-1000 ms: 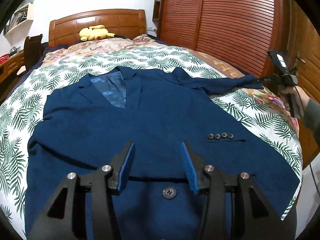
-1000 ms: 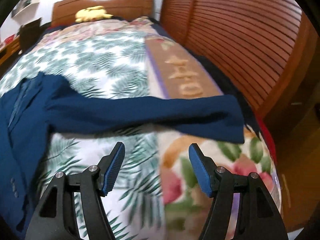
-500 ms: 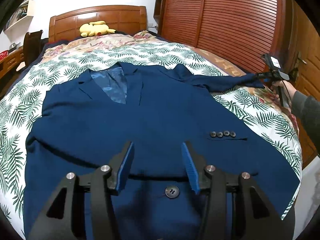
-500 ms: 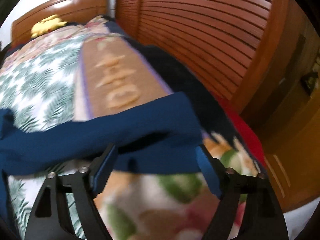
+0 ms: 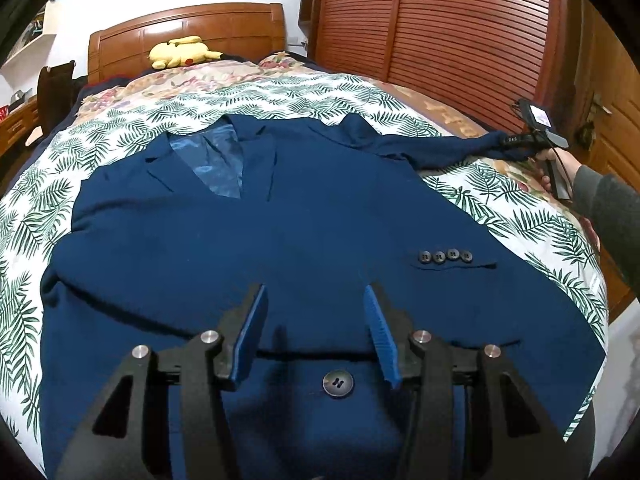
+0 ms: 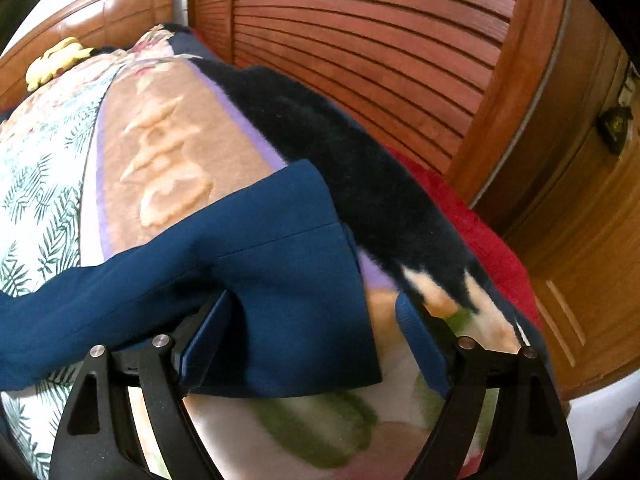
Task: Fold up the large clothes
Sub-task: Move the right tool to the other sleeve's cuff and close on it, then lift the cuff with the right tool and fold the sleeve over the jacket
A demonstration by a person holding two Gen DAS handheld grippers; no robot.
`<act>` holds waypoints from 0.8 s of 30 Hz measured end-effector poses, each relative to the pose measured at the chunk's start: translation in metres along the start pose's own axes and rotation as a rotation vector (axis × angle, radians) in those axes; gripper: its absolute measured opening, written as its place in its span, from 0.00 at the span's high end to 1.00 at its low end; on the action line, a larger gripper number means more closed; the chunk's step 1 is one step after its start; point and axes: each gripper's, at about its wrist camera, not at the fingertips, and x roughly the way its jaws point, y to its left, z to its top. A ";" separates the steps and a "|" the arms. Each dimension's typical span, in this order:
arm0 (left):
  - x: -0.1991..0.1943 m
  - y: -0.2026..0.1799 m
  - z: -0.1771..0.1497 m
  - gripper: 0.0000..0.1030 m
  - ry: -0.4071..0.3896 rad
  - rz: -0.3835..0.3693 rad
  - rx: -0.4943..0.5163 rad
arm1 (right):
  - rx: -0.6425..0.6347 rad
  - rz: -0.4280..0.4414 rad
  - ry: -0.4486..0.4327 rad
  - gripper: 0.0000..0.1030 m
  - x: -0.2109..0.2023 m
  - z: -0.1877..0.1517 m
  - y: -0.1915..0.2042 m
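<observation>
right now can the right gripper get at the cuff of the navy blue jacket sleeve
Probably yes. The right gripper has its jaws spread around the navy blue jacket sleeve cuff, which lies flat on the patterned blanket with nothing over it. Closing should catch it.

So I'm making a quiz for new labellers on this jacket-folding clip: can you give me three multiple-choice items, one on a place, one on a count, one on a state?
1. Where is the yellow plush toy?
A. by the wooden headboard
B. on the jacket
C. on the floor

2. How many small buttons sit in a row on the navy blazer's folded-in sleeve?
A. two
B. four
C. six

3. What is the right tool doing?
A. clamped shut on the collar
C. open around the sleeve cuff
B. lying on the bed

Answers:
1 A: it lies at the head of the bed.
2 B: four show side by side.
3 C: the cuff sits between its parted fingers.
</observation>
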 end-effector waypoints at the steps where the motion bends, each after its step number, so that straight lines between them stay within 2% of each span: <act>1: 0.000 0.000 0.000 0.52 -0.001 0.000 -0.001 | -0.016 0.002 0.000 0.17 0.000 -0.001 0.003; 2: -0.001 0.001 0.000 0.52 -0.002 -0.001 -0.002 | -0.027 0.004 0.002 0.17 0.000 -0.001 0.005; 5: -0.003 0.001 0.000 0.52 -0.005 0.001 -0.003 | -0.057 0.028 0.014 0.30 -0.004 -0.006 0.012; 7: -0.005 0.001 0.001 0.52 -0.008 0.004 -0.002 | -0.076 0.056 0.024 0.59 -0.005 -0.008 0.016; 10: -0.010 0.002 0.002 0.52 -0.018 0.001 -0.006 | -0.134 0.063 0.039 0.80 -0.012 -0.014 0.028; 12: -0.013 0.002 0.001 0.52 -0.023 -0.003 -0.007 | -0.172 0.059 0.044 0.86 -0.019 -0.017 0.037; 17: -0.025 0.004 0.000 0.52 -0.041 -0.004 -0.009 | -0.219 0.076 0.017 0.88 -0.049 -0.021 0.057; 24: -0.045 0.010 0.001 0.51 -0.073 0.001 -0.003 | -0.308 0.078 -0.102 0.89 -0.125 -0.008 0.095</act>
